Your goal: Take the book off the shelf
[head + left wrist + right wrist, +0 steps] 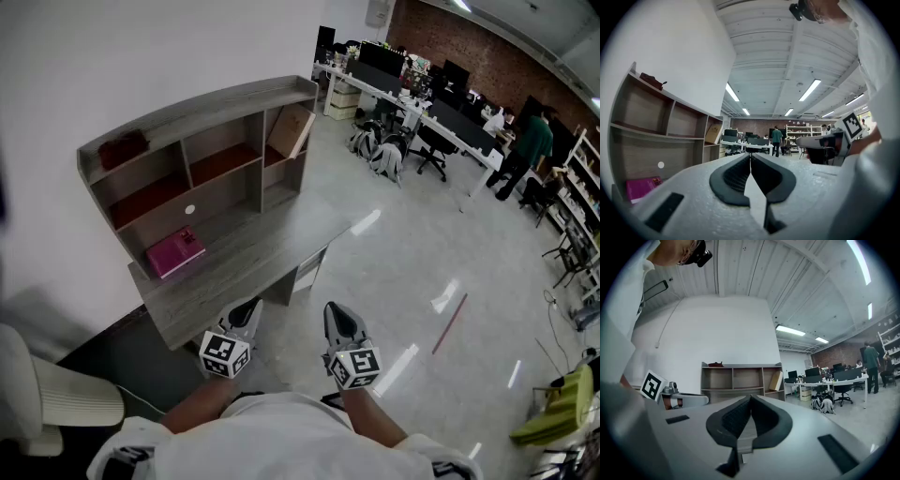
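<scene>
Not yet off the shelf: tan book (292, 130), standing tilted in the right-end upper compartment of the grey shelf (216, 101), top leaning toward the outer side panel, alone in that compartment and touched by nothing. Judged to be the one meant, being the only book actually inside a compartment. Also a pink book (174, 252), lying flat at the left on the desk surface (267, 246) below the shelf boards, so possibly meant instead; cannot settle that from here. On the shelf's top board at the left, a dark red thing (123, 147), too small to name. Other compartments apparently bare. Well short of the tan book, near the desk's front corner, left gripper (750, 157) and right gripper (750, 399), held level side by side close to the body and pointing toward the shelf. Both with jaws pressed together at the tips and nothing between them. So, by judgement, at the very start: no grip taken, nothing displaced. Left to do: move in toward the right end of the shelf, part one pair of jaws, close on the book's free edge, and draw it out without knocking it flat. Beyond the shelf, an open office with work tables, monitors and a few people (530, 141), well apart from the work.
</scene>
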